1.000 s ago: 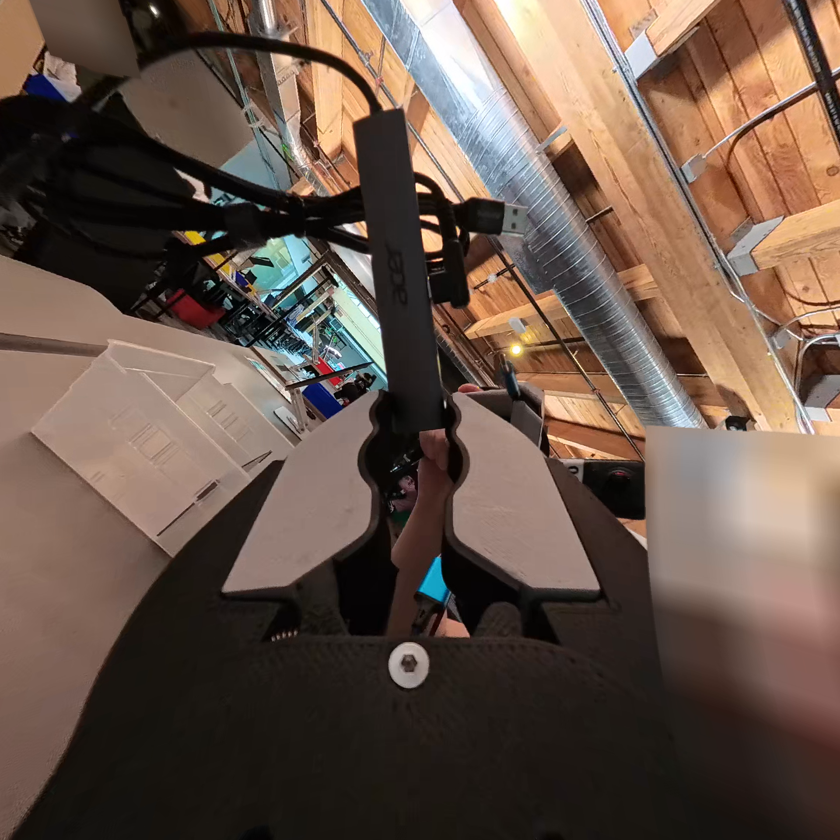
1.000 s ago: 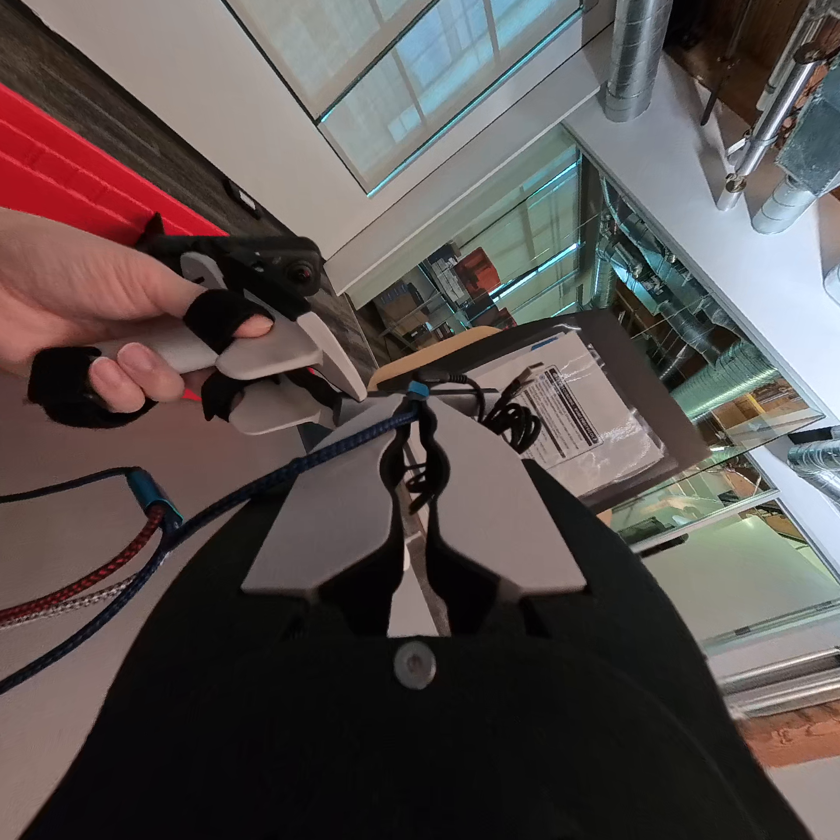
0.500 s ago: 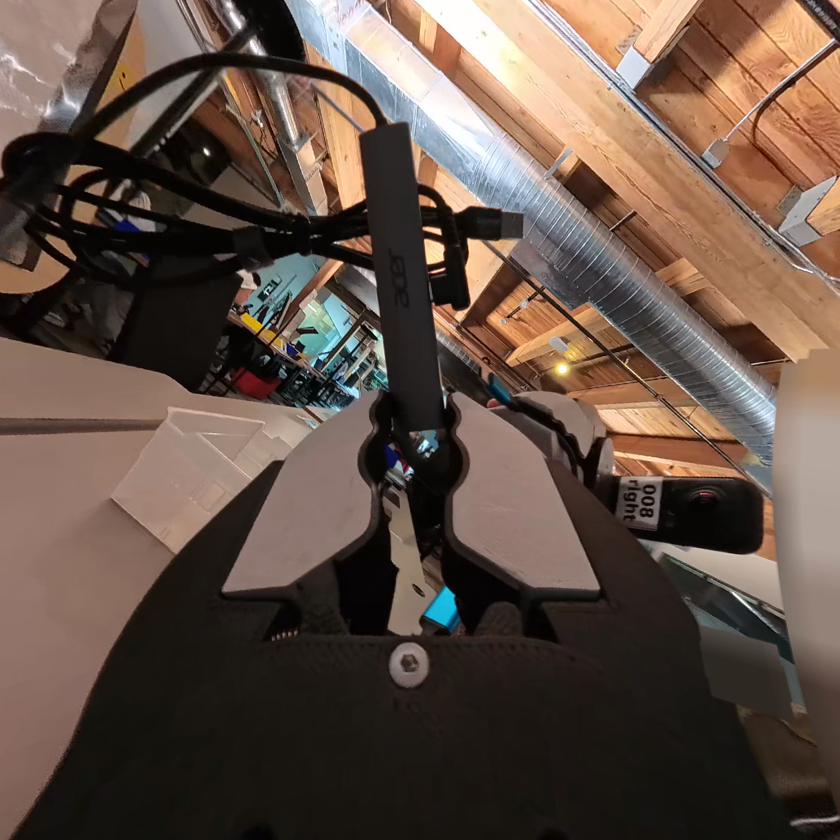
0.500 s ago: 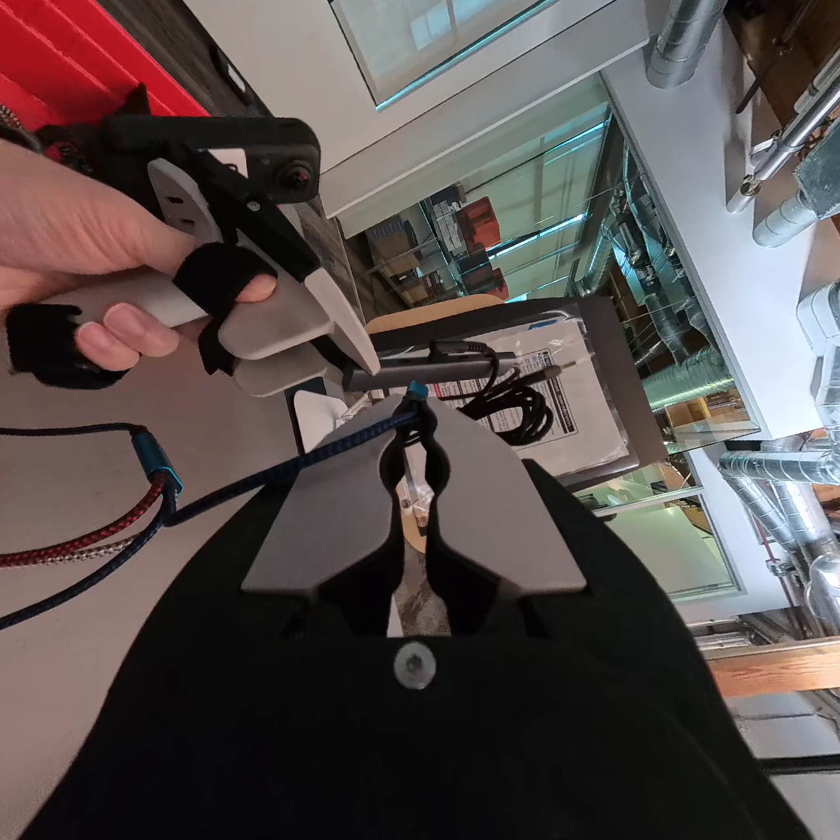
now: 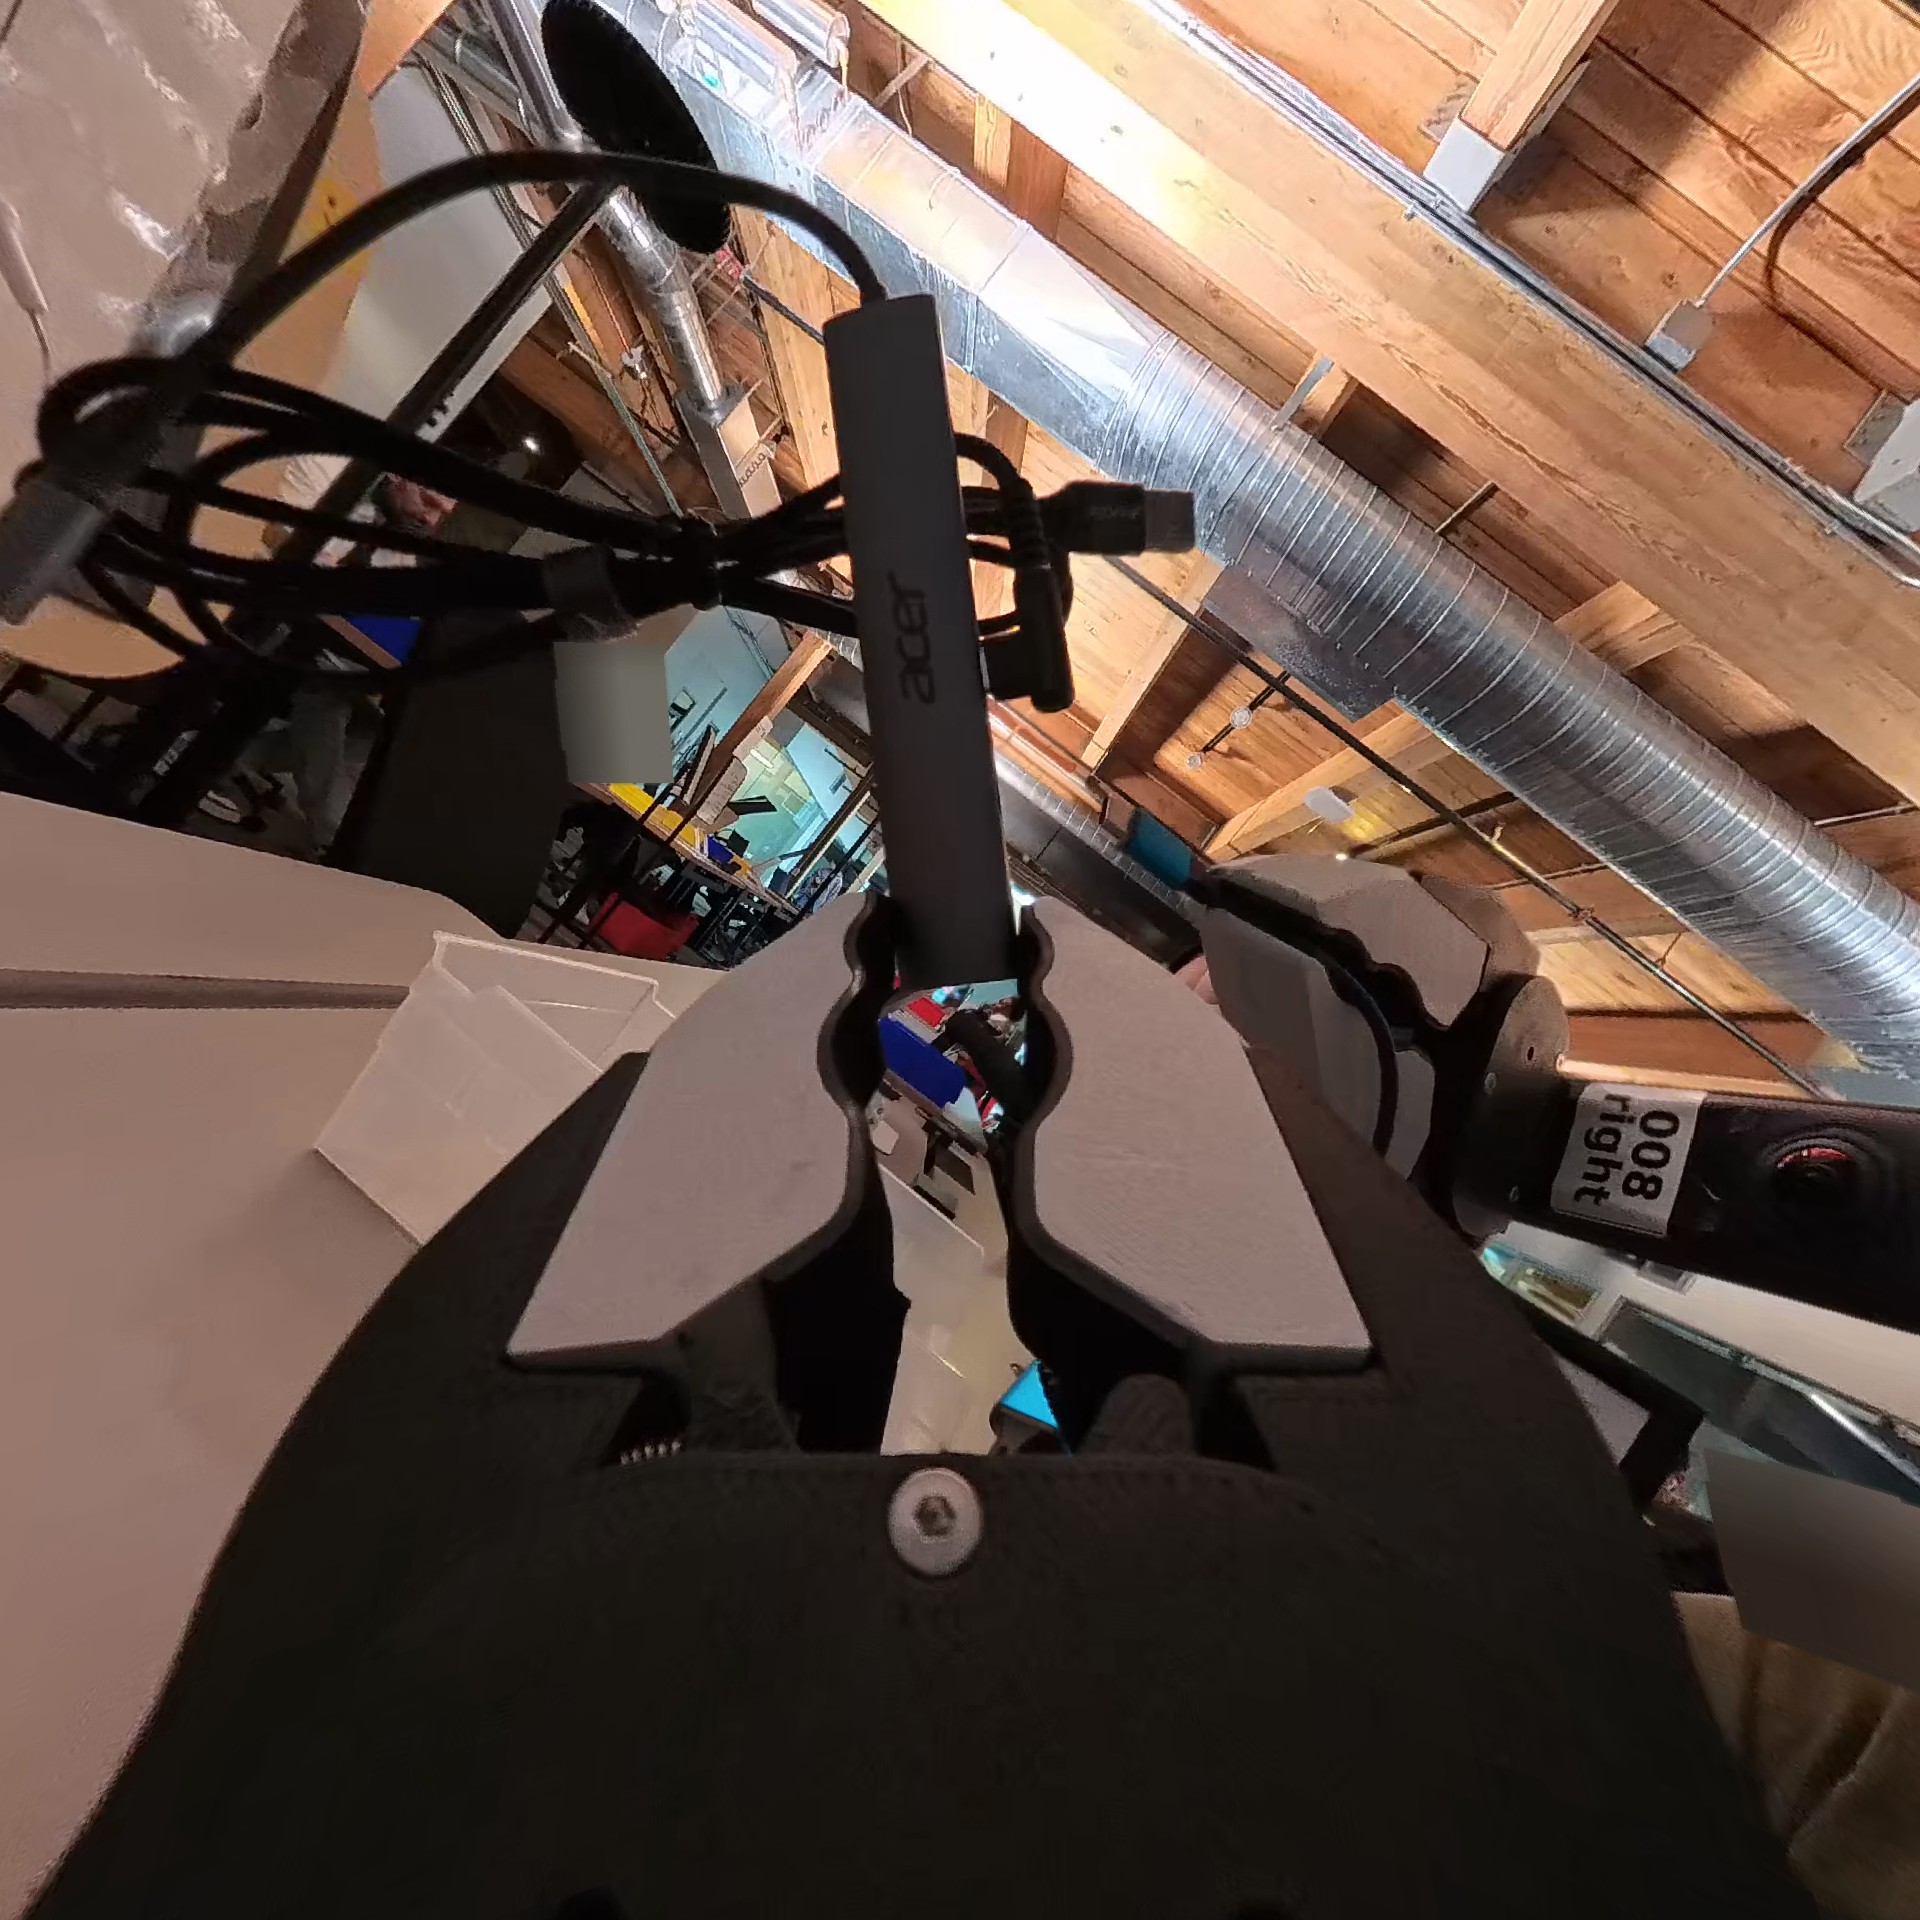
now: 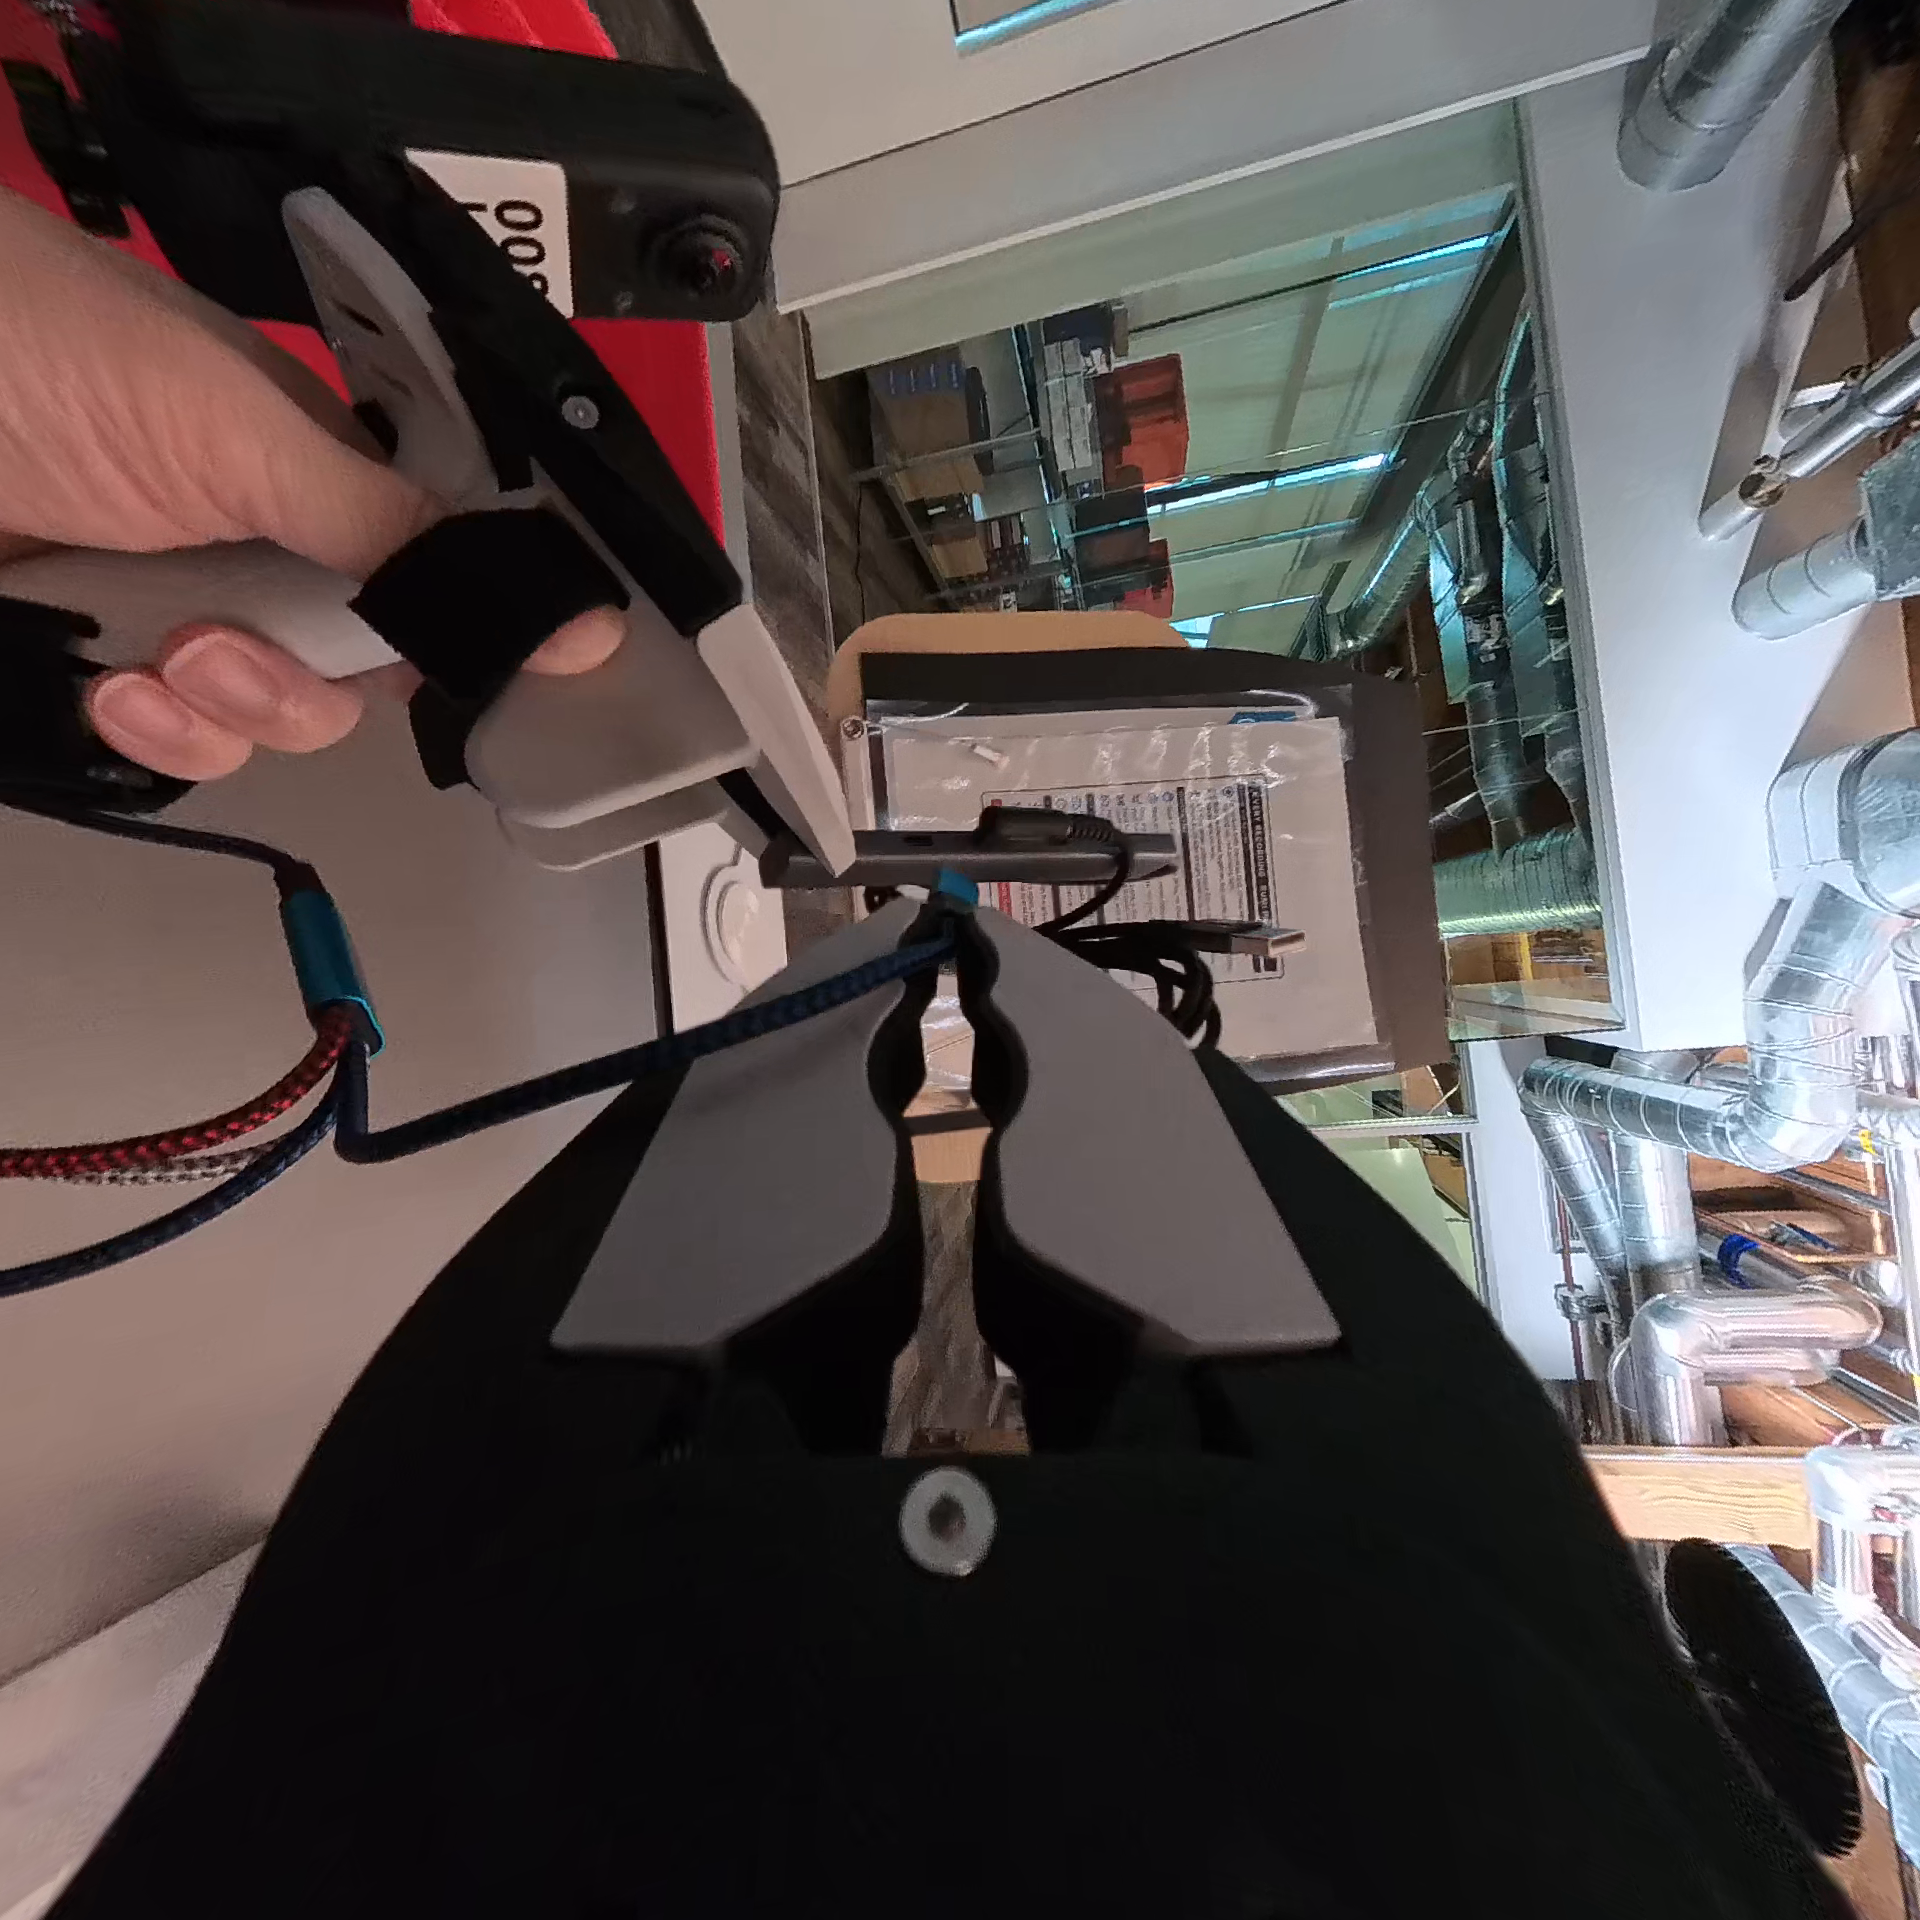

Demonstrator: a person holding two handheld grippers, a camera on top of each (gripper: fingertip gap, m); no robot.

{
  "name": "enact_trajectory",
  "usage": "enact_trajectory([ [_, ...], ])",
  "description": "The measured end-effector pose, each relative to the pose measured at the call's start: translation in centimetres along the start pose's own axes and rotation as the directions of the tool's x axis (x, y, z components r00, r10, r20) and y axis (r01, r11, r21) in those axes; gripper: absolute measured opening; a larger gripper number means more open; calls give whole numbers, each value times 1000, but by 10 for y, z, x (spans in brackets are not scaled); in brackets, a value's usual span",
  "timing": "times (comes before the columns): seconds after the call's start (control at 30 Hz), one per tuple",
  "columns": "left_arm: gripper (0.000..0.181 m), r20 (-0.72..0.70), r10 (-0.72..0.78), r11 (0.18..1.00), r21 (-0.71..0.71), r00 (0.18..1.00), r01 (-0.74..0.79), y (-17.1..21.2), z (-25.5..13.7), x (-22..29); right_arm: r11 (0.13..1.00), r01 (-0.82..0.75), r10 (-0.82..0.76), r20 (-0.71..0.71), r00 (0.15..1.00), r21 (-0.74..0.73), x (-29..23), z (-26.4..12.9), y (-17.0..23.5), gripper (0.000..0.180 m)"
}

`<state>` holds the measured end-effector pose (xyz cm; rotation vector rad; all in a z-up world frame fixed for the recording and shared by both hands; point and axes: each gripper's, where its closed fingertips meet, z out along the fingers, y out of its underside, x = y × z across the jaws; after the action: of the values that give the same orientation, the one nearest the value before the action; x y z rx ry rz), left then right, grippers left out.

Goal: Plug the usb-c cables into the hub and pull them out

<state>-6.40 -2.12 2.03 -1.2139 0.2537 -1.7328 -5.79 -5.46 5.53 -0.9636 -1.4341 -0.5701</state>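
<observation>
Hub [image 5: 925,665]: a slim grey bar, held in the air by its near end in my left tongs [image 5: 951,951], clamped on it; long axis runs straight out along the left fingers, away from that camera; in the right view the same hub [image 6: 997,857] lies crosswise, left to right, just past my right tongs [image 6: 951,920].

Plug [image 6: 951,888]: teal-collared tip of the blue braided cable [image 6: 644,1039], pinched in the right tongs, closed on it; it points at the hub's long side and sits touching or just short of it; I cannot tell whether it has entered a port.

Coming move, as I judge it: push the right tongs forward, square to the hub's axis, while the left holds firm; the right is the working side.

Black cable [image 5: 436,540]: a coiled bundle hanging from the hub's far end, one plug seated in its side.

Beyond: pale counter [image 5: 156,1195]; a hand [image 6: 156,488] gripping the left handle.
</observation>
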Motion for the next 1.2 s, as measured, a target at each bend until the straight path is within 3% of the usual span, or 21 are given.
enact_trajectory([
  [0.27, 22, -29, -6, 1000, 4, 1000, 6, 11, 3, 1, 999, 39, -37, 75, 997, -23, -11, -2, 7, 3],
  [0.57, 22, -16, 98, 995, -5, 995, -98, 19, 5, 4, 995, 81, -76, 90, 993, -51, -13, -8, 3, 3],
  [0.87, 22, -58, 64, 998, 4, 996, -64, 30, 7, 7, 975, 138, -117, 125, 985, -176, -19, -15, 6, 3],
  [1.03, 22, -47, 62, 998, -15, 997, -63, 37, 8, 4, 980, 73, -39, 180, 983, -183, -22, -21, 3, 3],
  [1.2, 22, -4, 46, 999, -11, 999, -46, 32, 7, -1, 982, -21, 90, 361, 928, -190, -13, -19, 1, 3],
])
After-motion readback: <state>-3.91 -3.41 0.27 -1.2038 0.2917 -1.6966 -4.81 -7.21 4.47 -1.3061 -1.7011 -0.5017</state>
